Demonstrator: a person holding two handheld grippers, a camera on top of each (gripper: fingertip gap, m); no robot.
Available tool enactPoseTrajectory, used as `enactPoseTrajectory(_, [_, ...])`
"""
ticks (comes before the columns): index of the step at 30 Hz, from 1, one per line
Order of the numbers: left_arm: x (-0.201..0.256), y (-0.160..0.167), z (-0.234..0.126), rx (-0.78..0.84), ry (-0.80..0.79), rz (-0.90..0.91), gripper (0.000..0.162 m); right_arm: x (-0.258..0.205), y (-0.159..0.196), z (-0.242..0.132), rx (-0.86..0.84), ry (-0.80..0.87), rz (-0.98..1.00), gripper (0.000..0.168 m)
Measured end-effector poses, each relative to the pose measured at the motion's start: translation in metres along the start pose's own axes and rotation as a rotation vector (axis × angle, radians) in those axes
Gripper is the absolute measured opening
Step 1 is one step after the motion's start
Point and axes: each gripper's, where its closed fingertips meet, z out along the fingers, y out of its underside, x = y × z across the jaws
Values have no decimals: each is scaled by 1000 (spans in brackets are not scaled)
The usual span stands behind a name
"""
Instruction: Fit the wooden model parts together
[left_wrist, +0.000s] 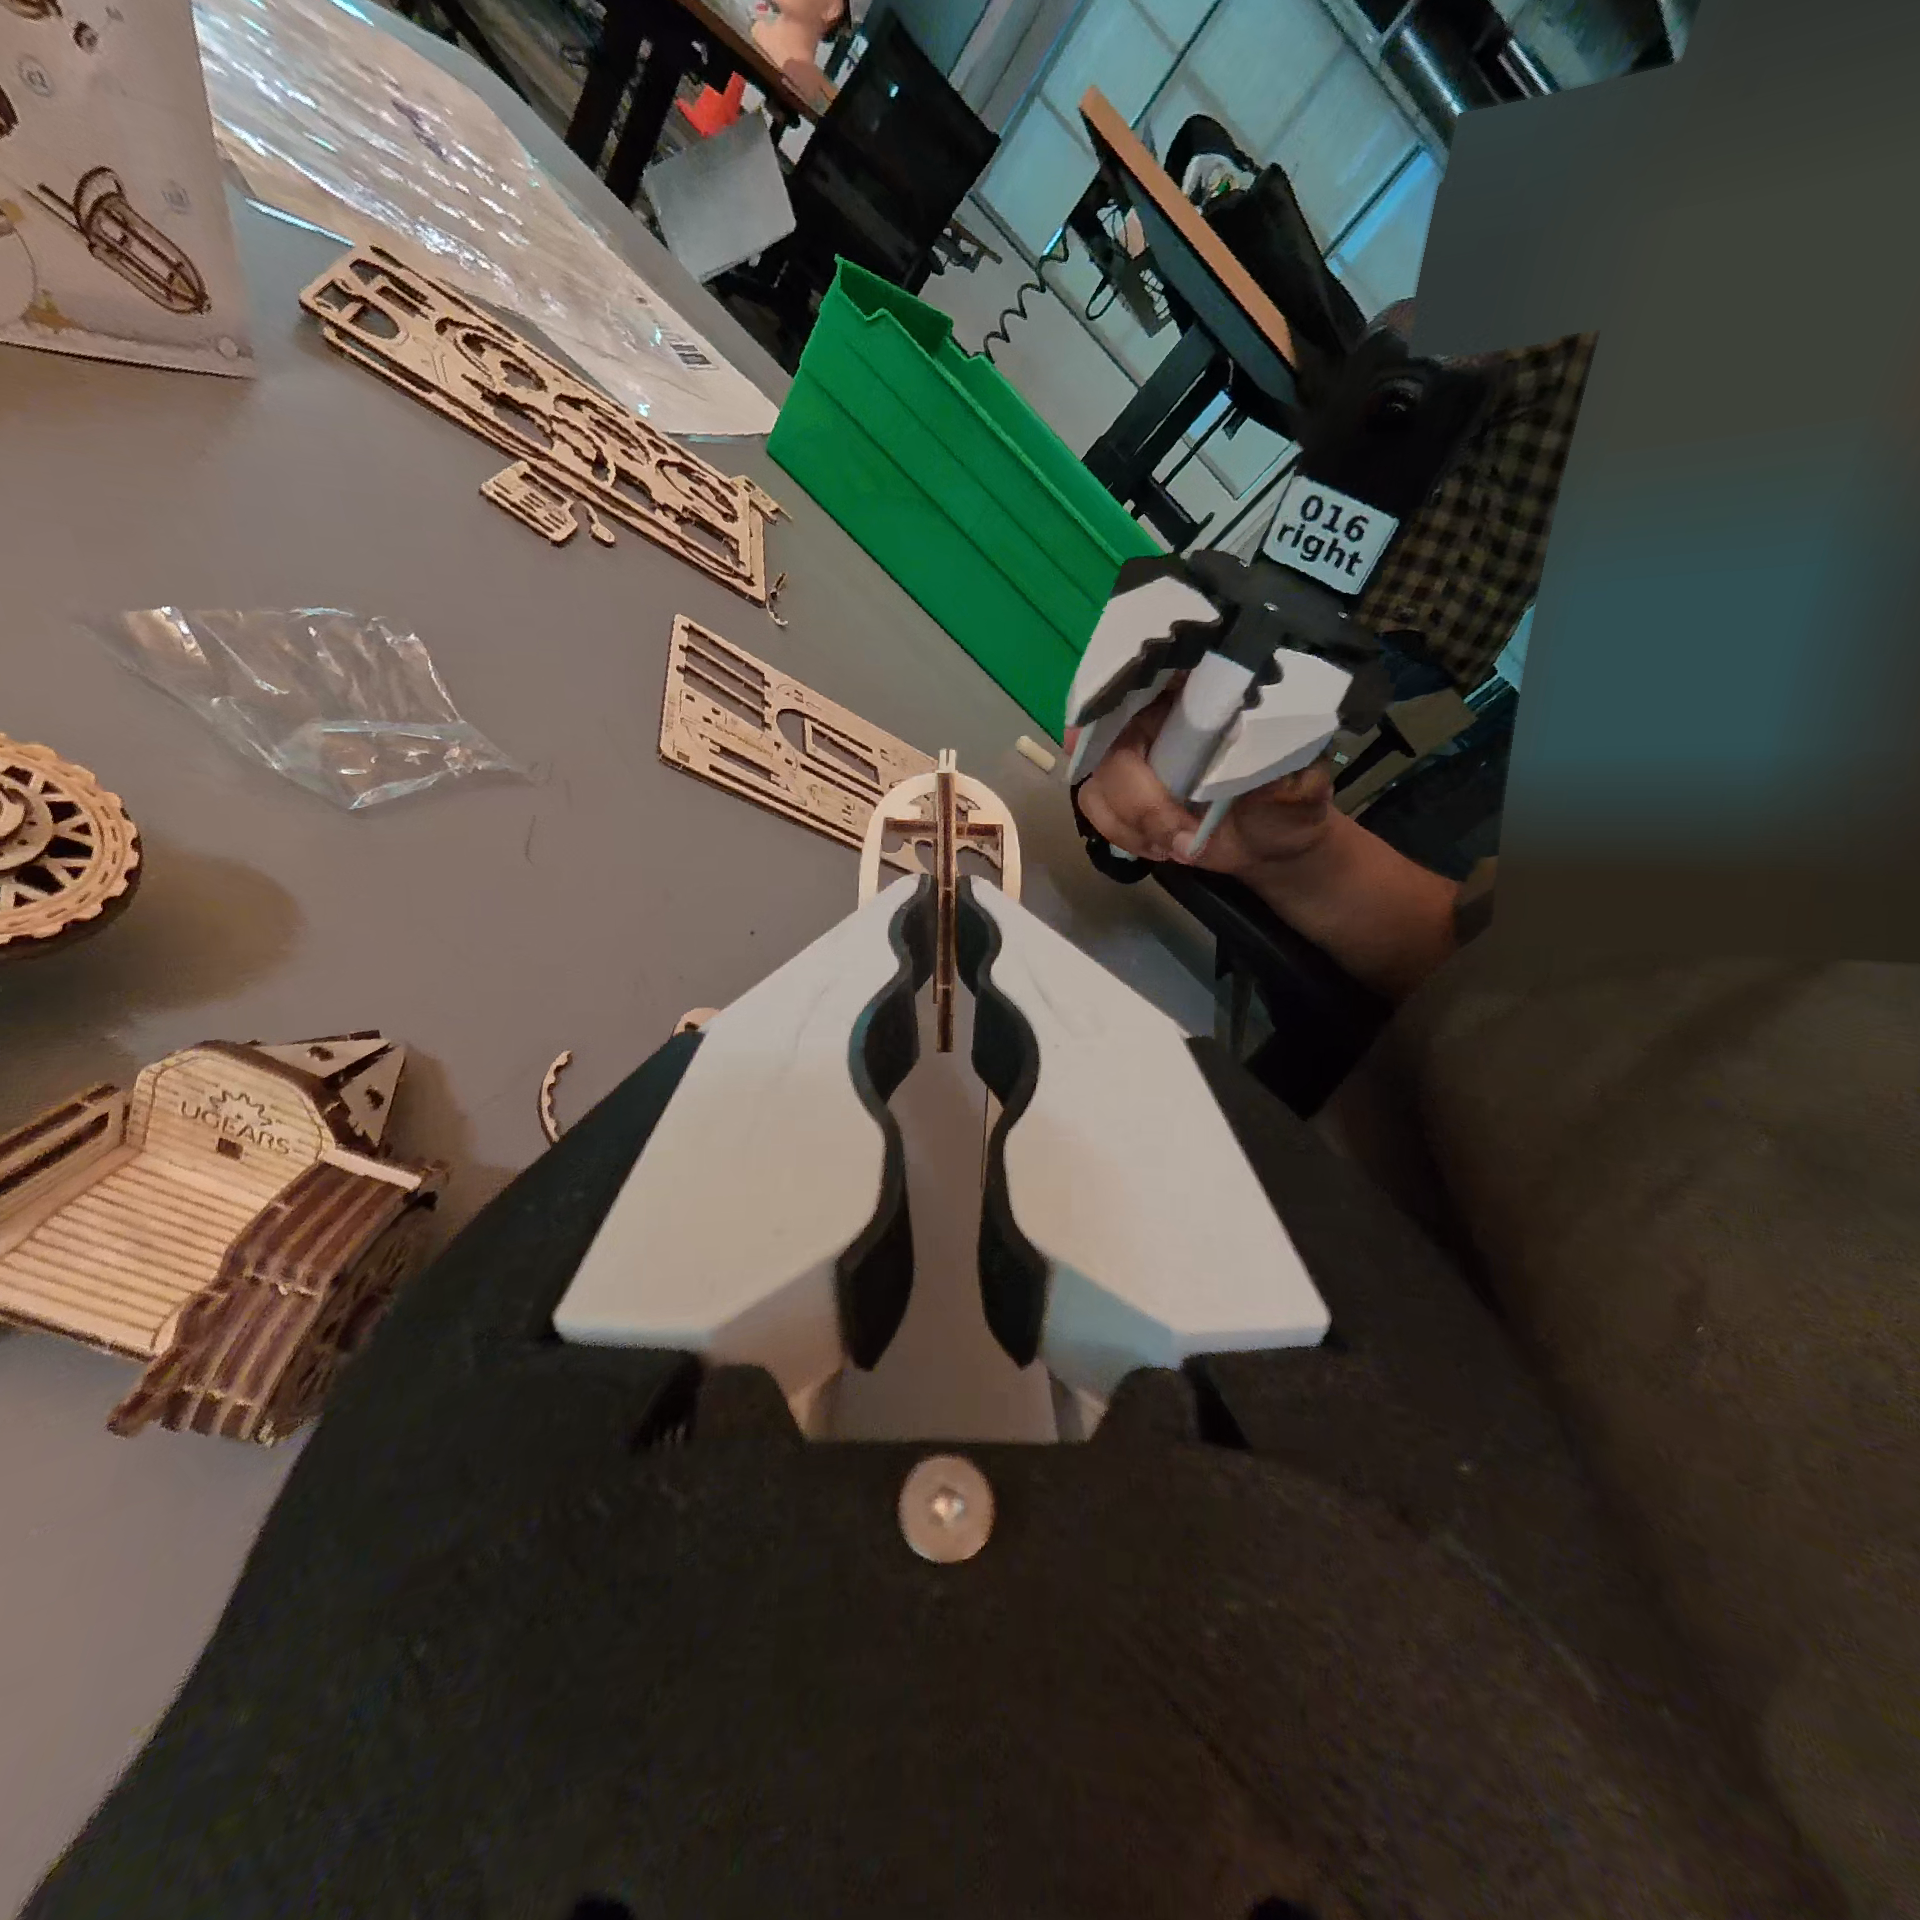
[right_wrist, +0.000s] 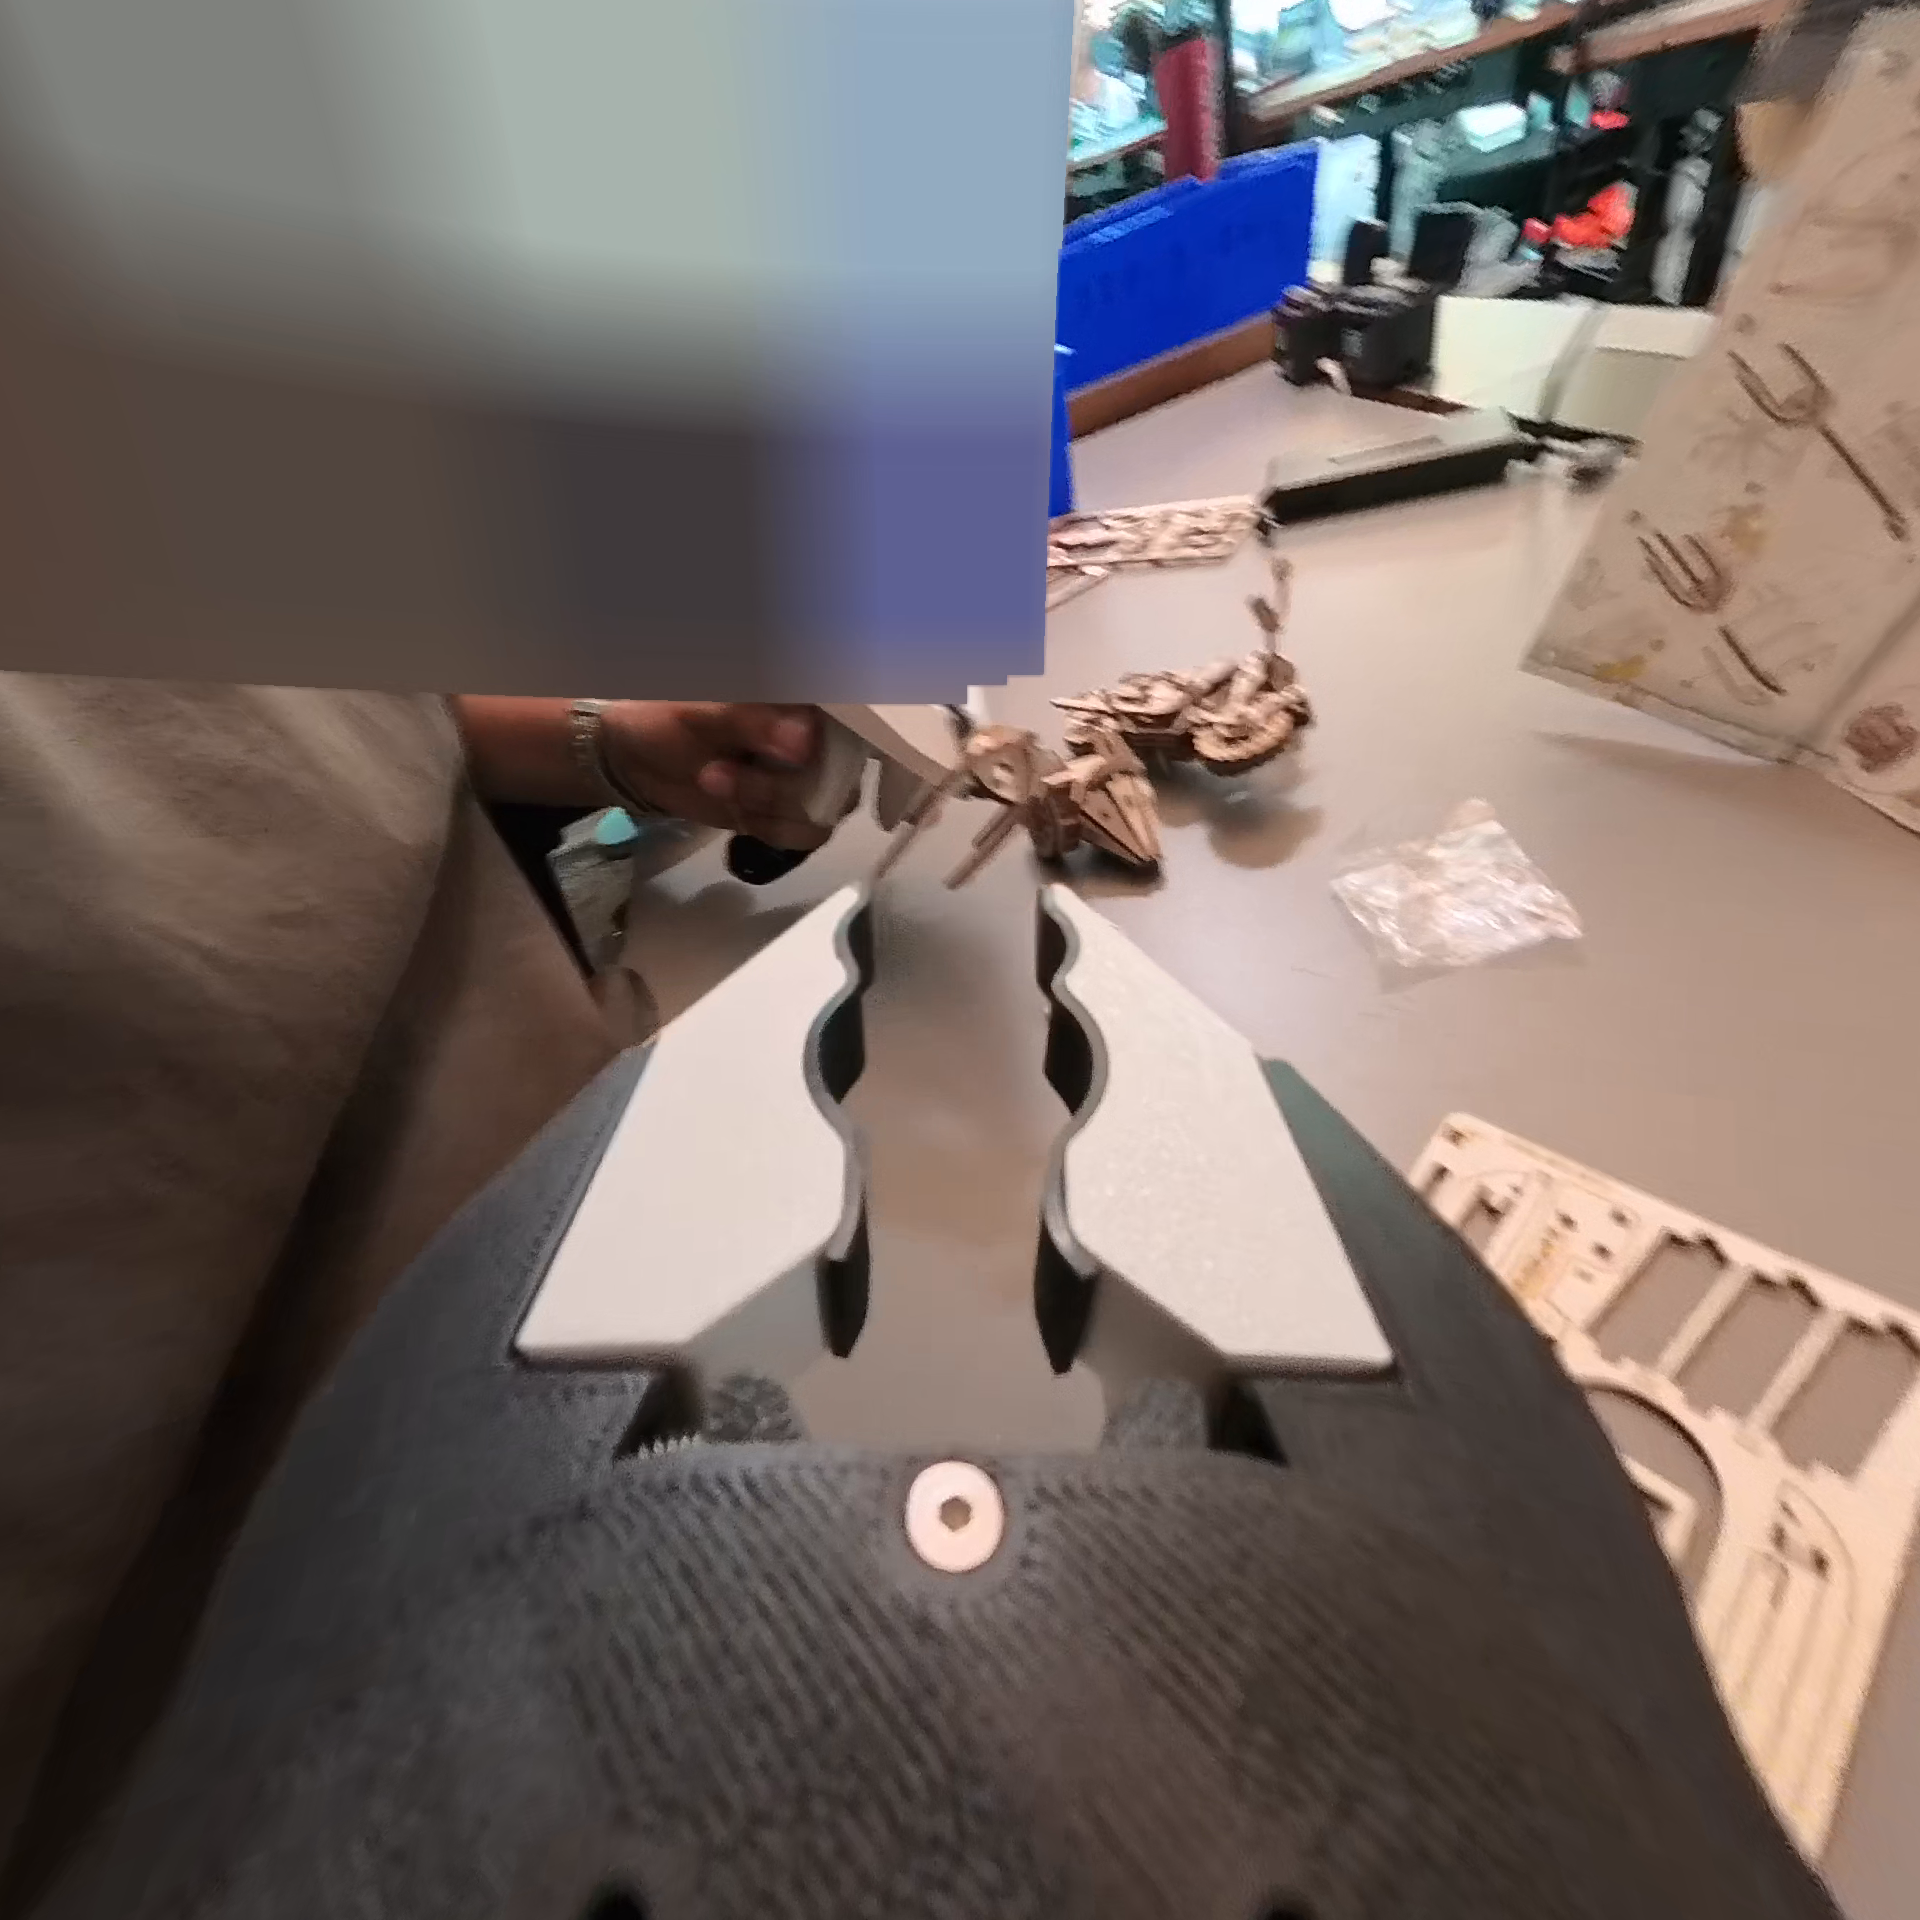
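My left gripper (left_wrist: 943, 888) is shut on a thin wooden model part (left_wrist: 943, 966), held edge-on and upright above the grey table (left_wrist: 416, 935). A pale arch-shaped wooden piece (left_wrist: 885, 831) stands crosswise at the part's far end. My right gripper (right_wrist: 954, 899) is open and empty, with a wide gap between its fingers. In the left wrist view the right gripper (left_wrist: 1174, 727) hangs in a hand to the right of the held part, apart from it. In the right wrist view the left gripper (right_wrist: 883, 769) holds the wooden part (right_wrist: 935, 831) just beyond my right fingertips.
A wooden truck-bed model (left_wrist: 208, 1174) and a wheel (left_wrist: 52, 842) sit at the left. Punched wooden sheets (left_wrist: 540, 416) (left_wrist: 769, 727) (right_wrist: 1662, 1351), a plastic bag (left_wrist: 312, 696), an instruction sheet (left_wrist: 94, 187) and a green bin (left_wrist: 935, 457) lie around. More wooden assemblies (right_wrist: 1195, 707) stand farther off. Across from one pair of fingers to the other is roughly 7 centimetres.
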Motion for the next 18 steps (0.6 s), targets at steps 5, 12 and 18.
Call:
enactPoseTrajectory(5, [0, 1, 1, -6, 3, -4, 2, -48, -7, 1, 32, -204, -144, 36])
enactPoseTrajectory(12, [1, 2, 2, -8, 12, -8, 2, -67, 6, 6, -31, -279, -224, 36])
enactPoseTrajectory(18, [3, 2, 1, -9, 18, -8, 2, -71, 0, 2, 3, -297, -226, 36])
